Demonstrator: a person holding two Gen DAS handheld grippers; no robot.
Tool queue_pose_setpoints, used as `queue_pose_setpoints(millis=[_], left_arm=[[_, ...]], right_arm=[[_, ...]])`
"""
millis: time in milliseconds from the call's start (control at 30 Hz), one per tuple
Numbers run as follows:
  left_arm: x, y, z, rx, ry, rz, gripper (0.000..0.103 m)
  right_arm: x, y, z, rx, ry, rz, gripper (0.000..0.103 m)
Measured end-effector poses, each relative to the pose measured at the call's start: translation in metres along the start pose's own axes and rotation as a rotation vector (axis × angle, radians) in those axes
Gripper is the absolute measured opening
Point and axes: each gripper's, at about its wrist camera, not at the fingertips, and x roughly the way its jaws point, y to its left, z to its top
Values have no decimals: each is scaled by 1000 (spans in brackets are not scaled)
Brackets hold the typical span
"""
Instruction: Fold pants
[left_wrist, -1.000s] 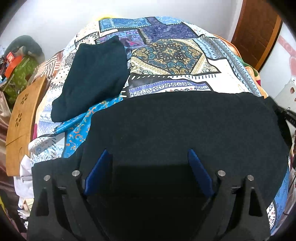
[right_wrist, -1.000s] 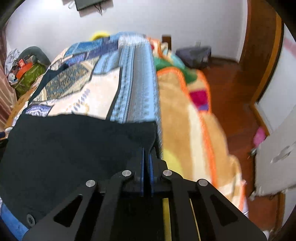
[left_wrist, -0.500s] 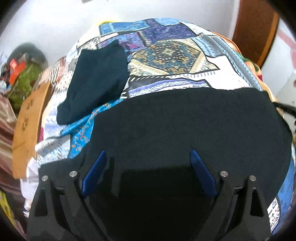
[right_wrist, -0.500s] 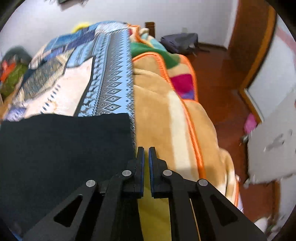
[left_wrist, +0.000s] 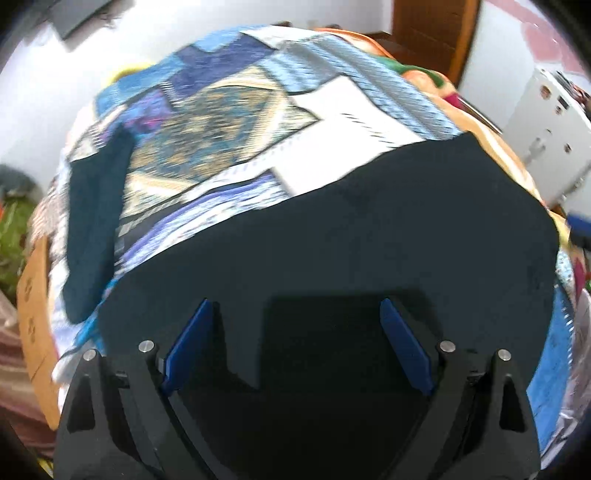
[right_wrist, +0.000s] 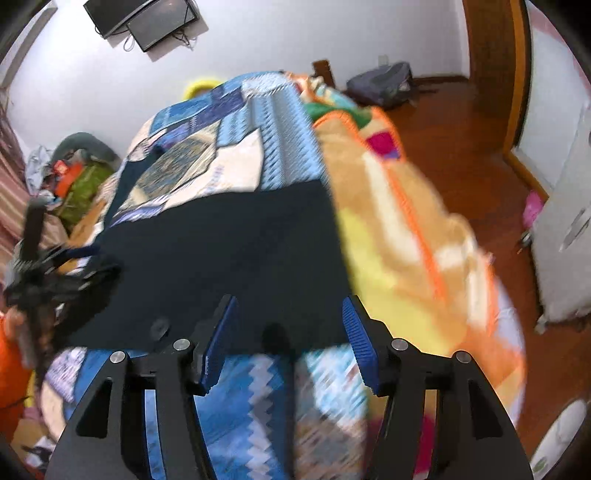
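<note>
Now pants (left_wrist: 332, 236) flat under both tongs, left (left_wrist: 295, 343) wide, right (right_wrist: 290, 341) just opening, empty

Both views bright, even indoor light. Heavy motion blur on bedspread (left_wrist: 229, 147), worst near frame bottom in right wrist view. Fisheye bending + dark vignette at corners. Soft shadows under grippers.
</note>
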Motion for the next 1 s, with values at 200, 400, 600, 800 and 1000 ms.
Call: queue_pose_setpoints(millis=[200, 400, 600, 800, 1000], left_arm=[[11, -35, 20, 29, 10, -46, 92], [20, -61, 36, 41, 12, -98, 92], [17, -67, 50, 1, -1, -145, 92], [-28, -52, 44, -17, -133, -94, 92], [-99, -7, 25, -101, -296, -63, 92]], right_arm=[[24, -13, -18, 180, 18, 89, 55], [33, -27, -11, 278, -67, 118, 54], [36, -24, 3, 283, -109, 62, 12], [5, -1, 31, 168, -216, 67, 8], [-25, 40, 70, 73, -325, 130, 8]])
